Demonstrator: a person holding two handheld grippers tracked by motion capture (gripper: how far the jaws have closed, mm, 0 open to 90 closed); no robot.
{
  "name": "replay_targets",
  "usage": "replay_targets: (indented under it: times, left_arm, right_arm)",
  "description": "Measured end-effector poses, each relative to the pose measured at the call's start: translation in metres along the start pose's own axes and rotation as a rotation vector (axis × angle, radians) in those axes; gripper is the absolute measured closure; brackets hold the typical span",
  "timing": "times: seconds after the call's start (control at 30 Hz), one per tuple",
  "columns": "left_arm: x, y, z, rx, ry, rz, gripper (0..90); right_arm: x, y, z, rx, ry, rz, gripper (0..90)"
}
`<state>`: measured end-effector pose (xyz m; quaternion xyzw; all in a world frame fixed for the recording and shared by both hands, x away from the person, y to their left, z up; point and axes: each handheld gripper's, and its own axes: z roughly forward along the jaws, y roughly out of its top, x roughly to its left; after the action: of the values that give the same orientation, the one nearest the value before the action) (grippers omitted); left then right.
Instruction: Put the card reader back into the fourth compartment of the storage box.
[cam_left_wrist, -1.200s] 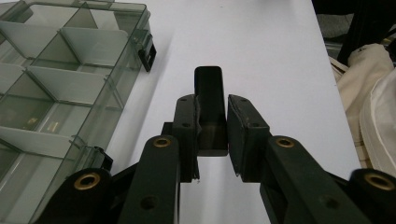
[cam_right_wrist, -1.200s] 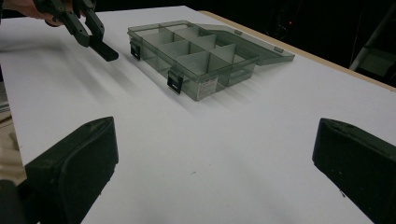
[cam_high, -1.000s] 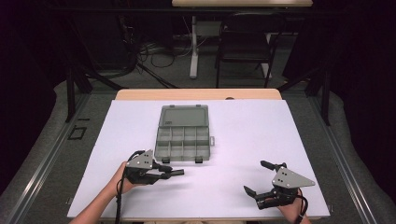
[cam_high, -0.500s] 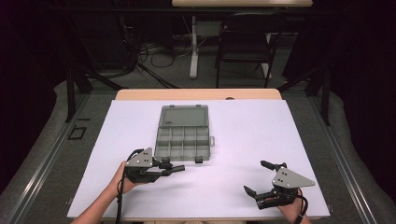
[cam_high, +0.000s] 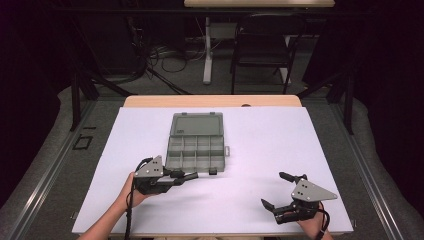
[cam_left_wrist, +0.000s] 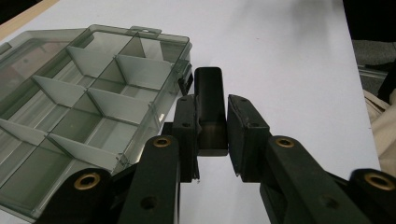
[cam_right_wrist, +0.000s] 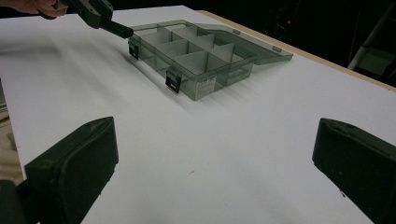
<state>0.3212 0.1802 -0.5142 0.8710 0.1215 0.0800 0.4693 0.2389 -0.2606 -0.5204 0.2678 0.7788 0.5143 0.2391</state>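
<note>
A small black block (cam_left_wrist: 208, 109) sits clamped between the jaws of the left gripper (cam_high: 180, 177), upright between the two pads with its far end sticking out past the tips. From the left gripper view the pads press on its two long sides, so the grip looks firm and square.

Just beyond those tips and off to their left lies a clear grey compartment box (cam_high: 195, 168), its lid (cam_high: 196, 124) folded flat on the far side and its cells bare as far as can be seen. The box's near corner, with one of its black latches (cam_right_wrist: 172, 80), is just beside the block's free end; whether they touch I cannot tell.

The right gripper (cam_high: 273, 189) rests low over the white table (cam_high: 260, 145), well apart from the box. Its jaws stand wide open with nothing between them.

I judge the step in hand to be carrying the block to the box, with the drop not yet made. The next move would call for lifting the block's end over the near wall and bringing it above one cell, clear of the dividers. Only then should the jaws part. The light box may slide if the block nudges its wall, so the free gripper could steady it.
</note>
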Motion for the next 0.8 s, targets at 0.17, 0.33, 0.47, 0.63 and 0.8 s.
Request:
replay_targets:
  times: [0.17, 0.33, 0.47, 0.63, 0.8]
  left_arm:
    - [-0.001, 0.003, 0.000, 0.000, 0.021, -0.004, 74.3]
    - [-0.002, 0.005, 0.001, 0.000, 0.041, -0.007, 74.3]
    - [-0.002, 0.006, 0.001, -0.009, 0.051, -0.017, 74.3]
    - [-0.001, 0.009, 0.002, -0.018, 0.072, -0.019, 74.3]
    - [-0.001, 0.011, 0.002, -0.022, 0.093, -0.027, 74.3]
  right_arm:
    - [0.000, 0.000, 0.000, 0.001, -0.003, 0.001, 0.0]
    - [0.000, 0.000, 0.000, 0.001, -0.004, -0.001, 0.0]
    - [0.000, 0.000, 0.000, 0.001, -0.006, 0.001, 0.0]
    - [0.000, 0.000, 0.000, 0.004, -0.006, 0.001, 0.0]
    - [0.000, 0.000, 0.001, 0.004, -0.006, 0.003, 0.0]
